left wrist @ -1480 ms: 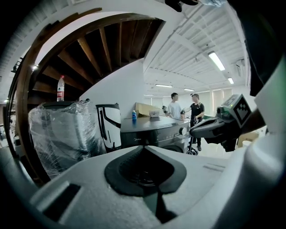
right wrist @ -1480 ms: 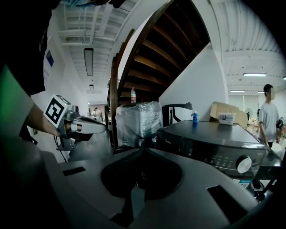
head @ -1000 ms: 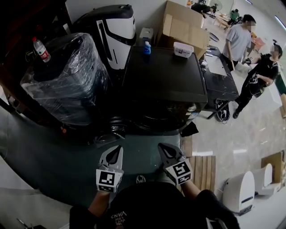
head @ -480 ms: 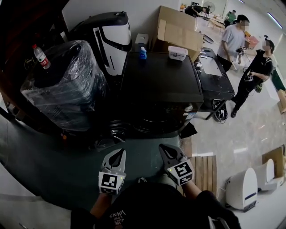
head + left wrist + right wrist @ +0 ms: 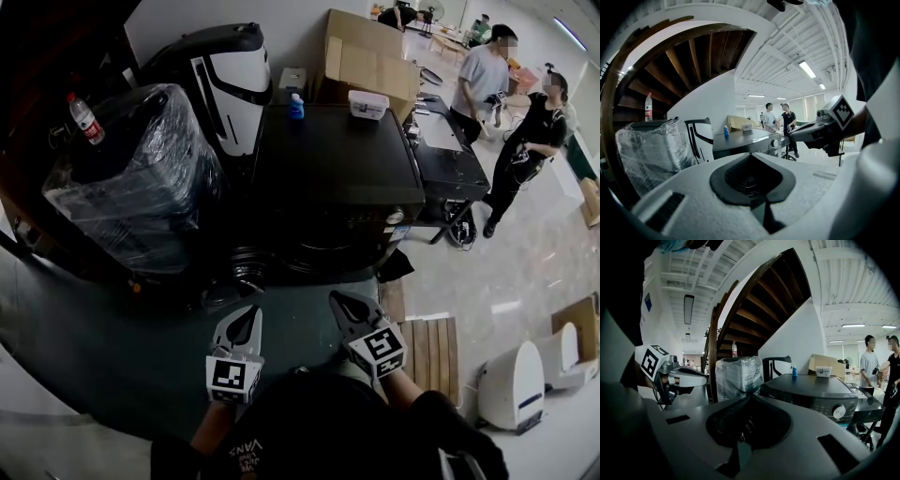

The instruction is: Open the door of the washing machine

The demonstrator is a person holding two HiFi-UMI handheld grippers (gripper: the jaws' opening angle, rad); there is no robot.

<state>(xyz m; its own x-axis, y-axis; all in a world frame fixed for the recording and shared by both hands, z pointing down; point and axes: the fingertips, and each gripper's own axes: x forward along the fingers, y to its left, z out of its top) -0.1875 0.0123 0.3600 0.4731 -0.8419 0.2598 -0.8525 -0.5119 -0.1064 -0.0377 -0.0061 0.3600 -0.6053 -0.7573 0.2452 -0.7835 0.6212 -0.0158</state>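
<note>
Dark-grey washing machine (image 5: 337, 178) straight ahead, round door (image 5: 323, 246) shut on its front face. Left gripper (image 5: 249, 314) and right gripper (image 5: 339, 302) side by side above the green floor (image 5: 141, 347) — fingers pressed together, gripping nothing, near the door but apart from it. Blue bottle (image 5: 296, 108) and white box (image 5: 368, 103) on the machine's top.

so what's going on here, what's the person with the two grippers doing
A person stands facing a dark washing machine with a gripper in each hand. The left gripper and the right gripper are both held out short of the machine, jaws shut and empty. Nothing touches the machine's door yet, and it looks closed. Two other people stand farther off to the right.
</note>
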